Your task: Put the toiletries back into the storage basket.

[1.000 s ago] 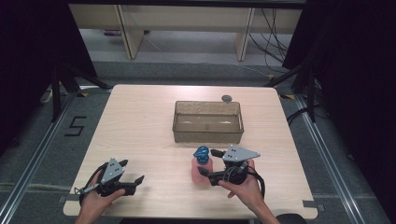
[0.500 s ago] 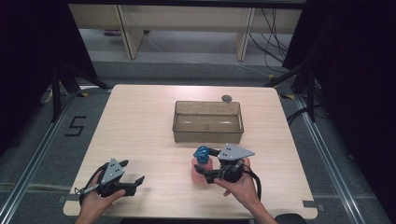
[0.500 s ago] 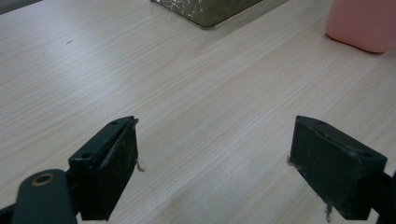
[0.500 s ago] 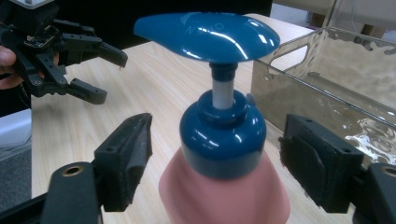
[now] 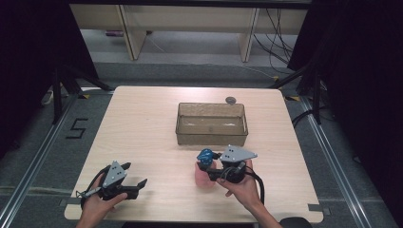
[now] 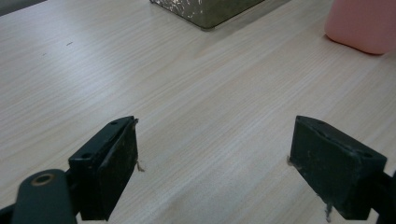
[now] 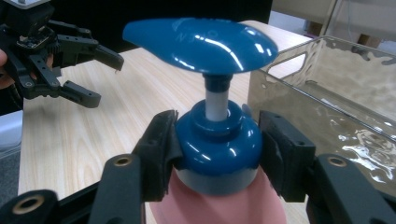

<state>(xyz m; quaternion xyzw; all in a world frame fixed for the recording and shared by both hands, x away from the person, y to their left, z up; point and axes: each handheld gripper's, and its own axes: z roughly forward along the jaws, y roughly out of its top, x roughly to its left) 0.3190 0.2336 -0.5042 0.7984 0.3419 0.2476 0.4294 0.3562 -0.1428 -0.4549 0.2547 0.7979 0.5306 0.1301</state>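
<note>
Counter seen from high view: pink pump bottle stands near the front edge, just short of the clear bin; right hand-held gripper at its neck, left hand-held gripper resting well apart to the left. Left gripper view: jaws wide, nothing between them, bare wood below, pink bottle base at the top right corner. Right gripper view: jaws have just been closing and now clamp the glossy blue collar under the pump head. Risk, as I judge it: the collar is rounded and slick, so a lift could let the bottle slip or swing and knock the bin wall.
</note>
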